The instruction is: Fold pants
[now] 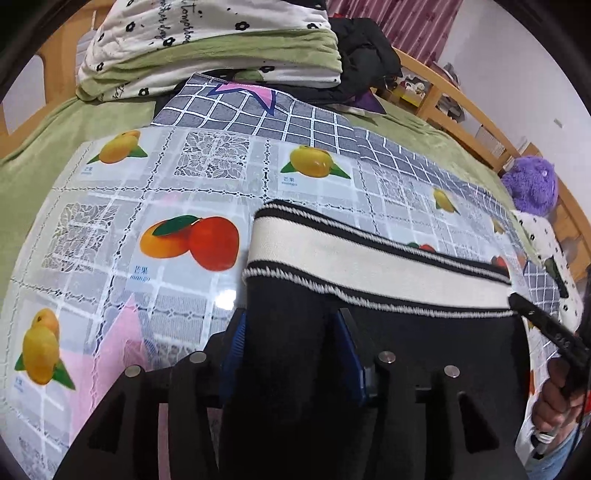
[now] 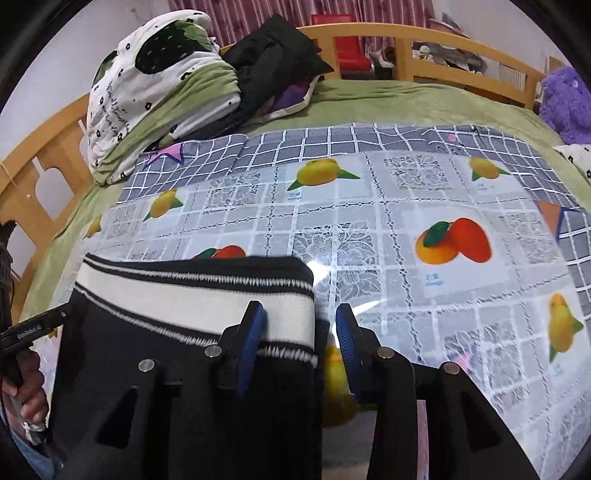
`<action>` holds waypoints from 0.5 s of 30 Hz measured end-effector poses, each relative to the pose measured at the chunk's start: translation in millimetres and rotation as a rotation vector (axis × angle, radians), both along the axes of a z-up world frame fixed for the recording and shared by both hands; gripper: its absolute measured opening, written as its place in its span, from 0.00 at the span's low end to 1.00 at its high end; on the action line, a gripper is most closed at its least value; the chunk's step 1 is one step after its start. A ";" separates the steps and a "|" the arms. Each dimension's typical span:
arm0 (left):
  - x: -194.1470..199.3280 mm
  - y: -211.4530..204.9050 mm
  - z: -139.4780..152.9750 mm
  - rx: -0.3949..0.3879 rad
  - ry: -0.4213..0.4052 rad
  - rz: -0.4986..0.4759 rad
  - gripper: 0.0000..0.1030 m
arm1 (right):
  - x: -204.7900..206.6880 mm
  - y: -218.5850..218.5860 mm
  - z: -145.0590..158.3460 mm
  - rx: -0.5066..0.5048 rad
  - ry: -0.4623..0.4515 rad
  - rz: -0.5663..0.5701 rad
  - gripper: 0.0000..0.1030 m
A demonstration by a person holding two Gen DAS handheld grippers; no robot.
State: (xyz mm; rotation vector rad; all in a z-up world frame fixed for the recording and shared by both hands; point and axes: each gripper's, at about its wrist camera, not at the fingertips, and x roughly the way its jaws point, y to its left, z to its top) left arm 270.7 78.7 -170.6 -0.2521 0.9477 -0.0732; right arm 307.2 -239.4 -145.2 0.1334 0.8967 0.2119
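Green fleece bedding (image 2: 388, 99) is covering a wooden-railed bed (image 2: 436, 48), and on top of it a grey-and-white checked cloth (image 2: 332, 138) is lying under a glossy clear plastic sheet printed with mangoes and lace squares (image 2: 406, 229). At the far end a folded white quilt with black flowers and green trim (image 2: 147, 96) is sitting beside a heap of black clothing (image 2: 273, 48), with striped pink curtains (image 2: 236, 18) hanging behind.

On the plastic sheet the black knitted pants with a cream, black-striped waistband (image 1: 369, 266) are lying flat, waistband pointing away from the person. The left gripper (image 1: 291, 332) is straddling the pants' left edge, black fabric filling the gap between its blue pads (image 1: 236, 339); whether those pads are actually pressing the cloth cannot be told. The right gripper (image 2: 301, 332) is sitting over the waistband's right corner, its jaws standing apart: one blue pad (image 2: 255, 332) is resting on the cream band while the other is hanging over bare plastic.

Only the left wrist view is showing the pink patch (image 1: 110, 354) under the sheet and the person's right hand (image 1: 557, 402) on its handle. Only the right wrist view is showing the red chair (image 2: 351, 40) past the rail and the left hand (image 2: 29, 391). A purple plush toy (image 2: 565, 99) is appearing in both.
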 end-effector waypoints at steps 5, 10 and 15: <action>-14.6 -1.4 5.1 -0.003 0.029 0.022 0.52 | -35.2 -4.2 7.3 -0.027 0.002 0.007 0.38; -48.8 -1.5 12.2 0.010 0.032 0.024 0.54 | -74.6 -6.2 -0.4 -0.060 0.036 -0.006 0.37; -100.2 -6.4 50.9 -0.024 -0.008 0.024 0.55 | -114.9 -15.2 40.0 -0.058 -0.044 -0.061 0.35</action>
